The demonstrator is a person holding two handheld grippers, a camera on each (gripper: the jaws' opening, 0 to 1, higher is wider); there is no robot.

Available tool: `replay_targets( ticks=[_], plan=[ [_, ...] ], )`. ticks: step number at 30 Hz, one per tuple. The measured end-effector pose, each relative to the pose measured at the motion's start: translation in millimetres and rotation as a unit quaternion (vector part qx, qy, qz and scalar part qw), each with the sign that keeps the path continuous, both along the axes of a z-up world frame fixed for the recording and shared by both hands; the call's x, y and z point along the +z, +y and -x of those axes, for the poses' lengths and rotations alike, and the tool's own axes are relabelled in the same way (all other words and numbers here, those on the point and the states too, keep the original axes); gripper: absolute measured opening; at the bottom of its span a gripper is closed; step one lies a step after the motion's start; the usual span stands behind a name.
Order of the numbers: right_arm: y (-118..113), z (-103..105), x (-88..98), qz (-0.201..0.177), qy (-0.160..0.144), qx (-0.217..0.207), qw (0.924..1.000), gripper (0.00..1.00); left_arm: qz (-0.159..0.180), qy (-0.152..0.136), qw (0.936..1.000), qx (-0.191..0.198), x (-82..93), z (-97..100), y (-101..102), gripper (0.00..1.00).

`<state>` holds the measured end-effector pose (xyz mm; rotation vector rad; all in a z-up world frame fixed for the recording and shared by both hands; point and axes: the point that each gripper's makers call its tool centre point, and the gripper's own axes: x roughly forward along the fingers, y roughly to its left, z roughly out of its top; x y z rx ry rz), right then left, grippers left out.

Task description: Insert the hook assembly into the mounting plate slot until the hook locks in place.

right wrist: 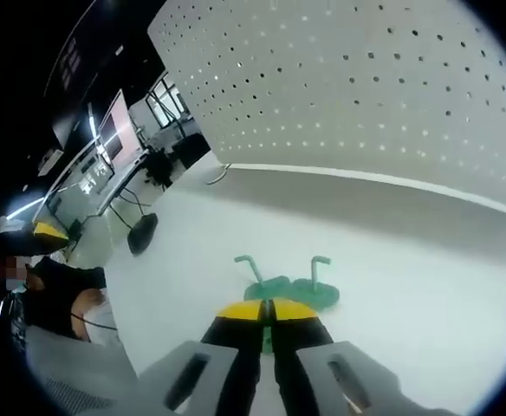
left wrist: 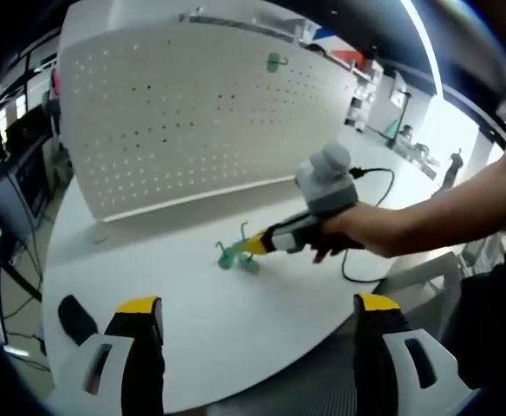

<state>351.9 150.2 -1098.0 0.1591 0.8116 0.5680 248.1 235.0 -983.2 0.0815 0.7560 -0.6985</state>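
Note:
Two green hooks [right wrist: 289, 284] with flat bases lie together on the white table [right wrist: 426, 295], also seen as the green hooks [left wrist: 234, 256] in the left gripper view. My right gripper [right wrist: 267, 309] has its yellow-tipped jaws pressed together on the near hook's base edge. From the left gripper view, a hand holds that right gripper [left wrist: 253, 244] at the hooks from the right. My left gripper [left wrist: 258, 305] hovers over the table's near edge, its jaws wide apart with nothing between them. The white pegboard plate [left wrist: 184, 121] stands upright behind, with another green hook [left wrist: 275, 61] hung near its top.
A black cable [left wrist: 367, 269] trails from the right gripper across the table's right side. A small black object [left wrist: 75, 317] lies near the table's left edge. The same black object [right wrist: 141, 232] sits far left in the right gripper view. Office furniture stands beyond the table.

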Motion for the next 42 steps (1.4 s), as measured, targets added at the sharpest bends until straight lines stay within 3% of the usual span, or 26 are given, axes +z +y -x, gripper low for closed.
replay_targets(
  ticks=[5,12,25,34,39,42],
  plan=[
    [-1.4,2.0,17.3,-0.007,-0.024,-0.005,0.9997,0.00,0.026,-0.001,0.9996,0.015,5.1,-1.7,-0.7,0.90],
    [-3.9,3.7,61.0,-0.045,-0.067,-0.027,0.9963,0.00,0.064,0.010,0.9974,0.032,13.0,-3.2,-2.1,0.92],
    [-10.9,5.7,108.8,-0.070,-0.102,-0.037,0.9917,0.00,0.065,-0.028,0.9960,0.055,39.6,-24.0,2.2,0.94],
    [0.0,17.4,183.3,-0.120,-0.164,-0.031,0.9786,0.00,0.069,-0.048,0.9948,0.057,52.7,-30.3,-0.5,0.90],
    [16.4,37.2,213.1,-0.121,-0.198,0.014,0.9727,0.00,0.075,-0.054,0.9944,0.053,60.9,-33.0,-7.4,0.87],
    [21.2,45.3,229.7,-0.141,-0.206,0.016,0.9681,0.00,0.092,-0.060,0.9925,0.054,72.1,-36.4,-13.5,0.83]
  ],
)
